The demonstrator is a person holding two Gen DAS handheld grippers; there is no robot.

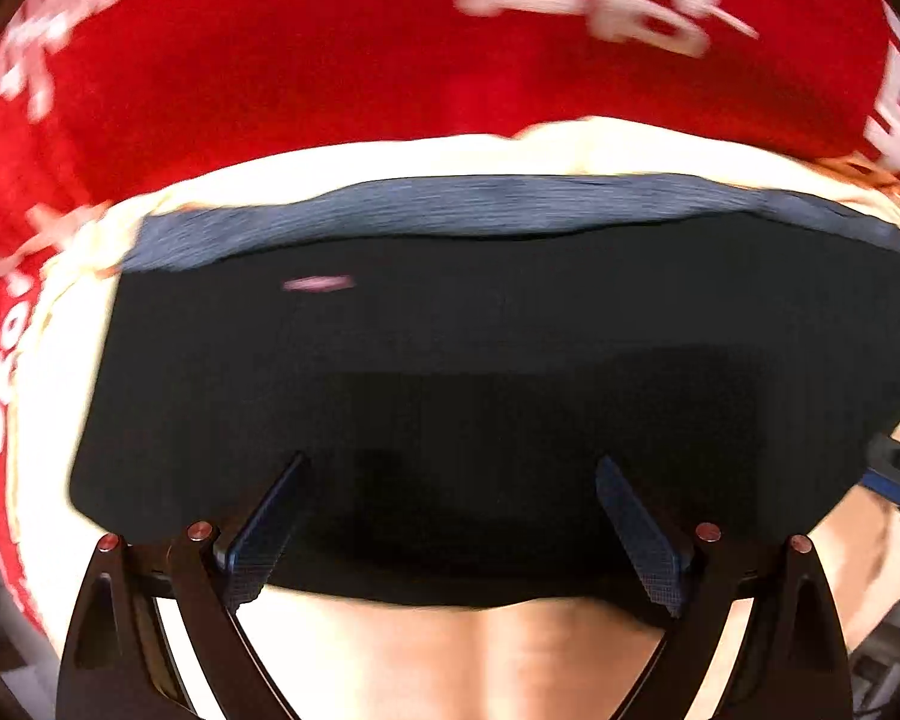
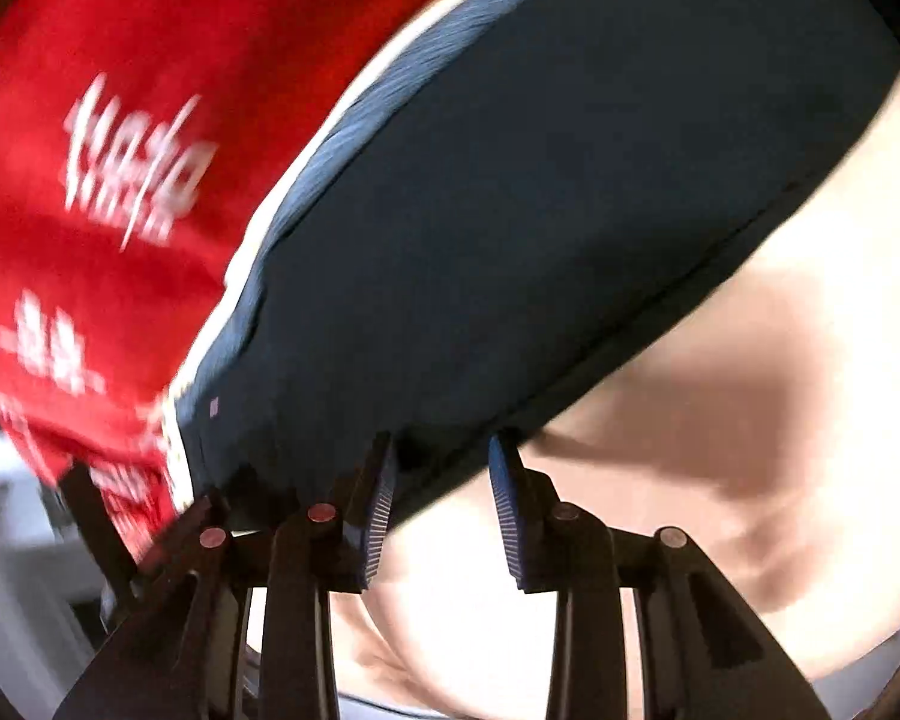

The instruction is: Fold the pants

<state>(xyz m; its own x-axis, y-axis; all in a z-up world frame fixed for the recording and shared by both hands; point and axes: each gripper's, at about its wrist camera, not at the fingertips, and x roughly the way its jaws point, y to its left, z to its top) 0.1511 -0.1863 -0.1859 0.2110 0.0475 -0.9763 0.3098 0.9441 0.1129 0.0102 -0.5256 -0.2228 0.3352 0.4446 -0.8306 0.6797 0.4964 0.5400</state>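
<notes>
Left wrist view: one pair of dark navy pants (image 1: 426, 396), folded into a flat block, lying on a cream sheet (image 1: 510, 150) that covers part of a red cloth (image 1: 270, 60) with white print. One left gripper (image 1: 450, 534), two fingers spread wide apart, nothing between them; both fingertips hang over the near edge of the pants, contact unclear. A ribbed blue waistband (image 1: 450, 204) runs along the far edge of the pants. A small pink tag (image 1: 318, 283) sits on the fabric, blurred, unreadable. White writing on the red cloth is motion-blurred, not legible. A bit of the other gripper shows at the right edge. Right wrist view: the same one pair of pants (image 2: 540, 210) runs diagonally across the cream sheet (image 2: 780, 360), waistband toward the red cloth (image 2: 120, 60). One right gripper (image 2: 444, 504), two fingers with a narrow gap, clamped on nothing; the pants' near corner lies just at the fingertips, left finger (image 2: 378, 498) overlapping the fabric edge. White text on the red cloth is blurred, unreadable.
</notes>
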